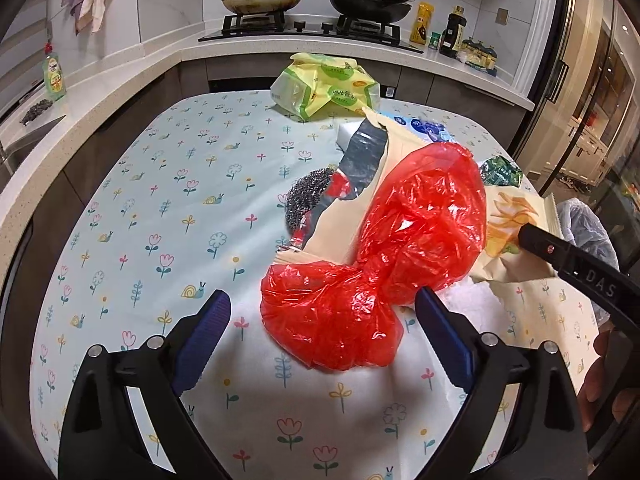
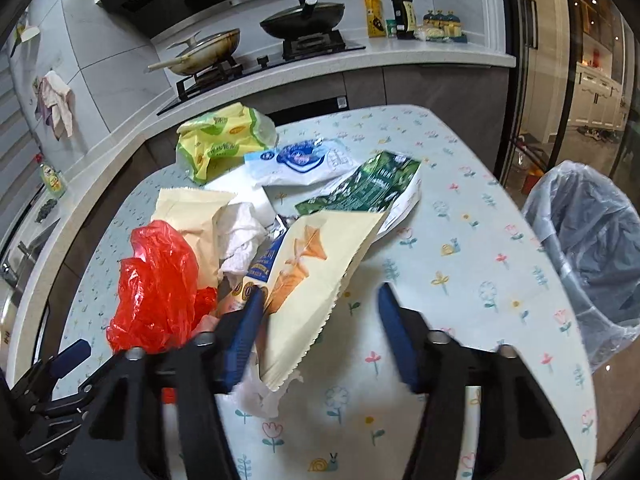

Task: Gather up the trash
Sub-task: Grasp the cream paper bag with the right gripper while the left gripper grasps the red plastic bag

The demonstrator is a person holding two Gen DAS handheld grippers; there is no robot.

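So far: nothing visibly binned
Left hand-held gripper (image 1: 322, 332): spread around red bag (image 1: 376, 276), unclamped
Right hand-held gripper (image 2: 322, 316): apart at snack wrapper (image 2: 316, 276)
Bin (image 2: 592, 256): liner looks empty
Tabletop (image 1: 160, 200): wrappers all remain

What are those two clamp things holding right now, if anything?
Nothing. The left hand-held gripper stands open around the red plastic bag; the right hand-held gripper is open beside the cream snack wrapper.

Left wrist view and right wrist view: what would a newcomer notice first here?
The bright red plastic bag lies crumpled on the flowered tablecloth, between the open fingers of the left hand-held gripper. Beside it, the cream snack wrapper lies between the open right hand-held gripper fingers. A lined trash bin waits off the table's right edge.
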